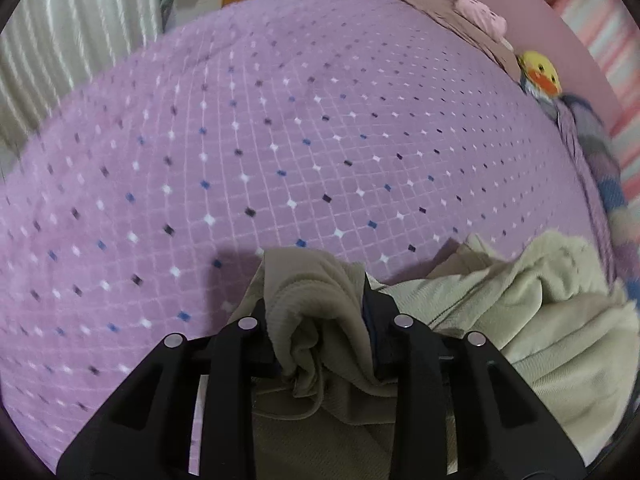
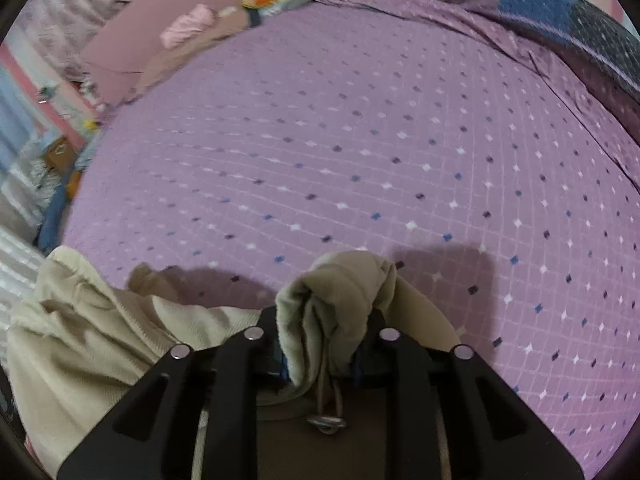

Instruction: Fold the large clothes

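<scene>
A large beige garment (image 1: 520, 312) hangs over the purple bed cover (image 1: 280, 140). My left gripper (image 1: 320, 320) is shut on a bunched ribbed edge of it, which bulges up between the fingers. The rest of the cloth trails off to the lower right in that view. In the right wrist view, my right gripper (image 2: 328, 332) is shut on another bunched part of the beige garment (image 2: 80, 340), with a drawstring and a metal ring (image 2: 326, 424) dangling below the pinch. The cloth spreads to the lower left there. Both grippers are close above the purple bed cover (image 2: 360, 140).
A yellow duck plush (image 1: 540, 72) and a pink soft item (image 1: 480, 16) lie by the pink headboard (image 1: 560, 28). A blue and grey blanket (image 2: 540, 4) is heaped along one bed edge. Striped curtain (image 1: 72, 40) hangs at the far side.
</scene>
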`<state>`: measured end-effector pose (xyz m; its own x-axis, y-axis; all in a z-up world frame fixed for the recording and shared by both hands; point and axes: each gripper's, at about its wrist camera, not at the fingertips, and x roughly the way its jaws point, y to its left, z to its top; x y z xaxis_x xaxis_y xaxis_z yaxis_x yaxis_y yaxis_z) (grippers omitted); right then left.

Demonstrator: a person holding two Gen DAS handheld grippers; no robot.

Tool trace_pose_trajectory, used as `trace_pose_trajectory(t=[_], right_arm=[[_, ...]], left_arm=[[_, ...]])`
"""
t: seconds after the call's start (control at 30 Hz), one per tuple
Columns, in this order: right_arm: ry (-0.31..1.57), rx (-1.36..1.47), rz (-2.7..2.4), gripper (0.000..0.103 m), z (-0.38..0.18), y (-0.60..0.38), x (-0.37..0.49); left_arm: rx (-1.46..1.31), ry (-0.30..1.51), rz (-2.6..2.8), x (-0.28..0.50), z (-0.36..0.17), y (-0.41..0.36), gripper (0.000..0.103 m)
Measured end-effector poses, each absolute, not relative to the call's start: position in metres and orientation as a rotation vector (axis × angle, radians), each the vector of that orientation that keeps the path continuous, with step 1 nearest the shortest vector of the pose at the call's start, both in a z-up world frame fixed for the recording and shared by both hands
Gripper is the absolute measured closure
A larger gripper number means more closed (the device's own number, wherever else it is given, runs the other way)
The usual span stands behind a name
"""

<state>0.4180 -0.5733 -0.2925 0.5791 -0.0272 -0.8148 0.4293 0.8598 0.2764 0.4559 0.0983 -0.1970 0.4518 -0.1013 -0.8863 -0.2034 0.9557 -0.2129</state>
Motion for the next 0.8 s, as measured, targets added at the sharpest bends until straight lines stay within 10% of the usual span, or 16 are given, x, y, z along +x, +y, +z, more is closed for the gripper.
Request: trace_pose_trajectory(t=[0.27,0.43,0.57,0.8], right_arm=[[0.828,0.569,-0.135,0.019,-0.257,-0.582,0.388],[0.743,0.486,-0.101,0.011,-0.212,-0.559,0.362],[0.697,0.397,-0.042,0.009,-0.196,-0.521,0.339],[0.622,0.182,0.021,0.009,-0.191,-0.457,0.301]], left_arm=[[-0.272,1.162,-0.015,0.436,-0.152,0.113,0.066],[-0.34,1.19,-0.062,0.417,-0.133,0.124,0.052],[-0.364,1.136,-0.039,0.4,-0.119,0.132,0.005],[-0.208,1.016,0.014,0.38,-0.083,0.125,0.005]])
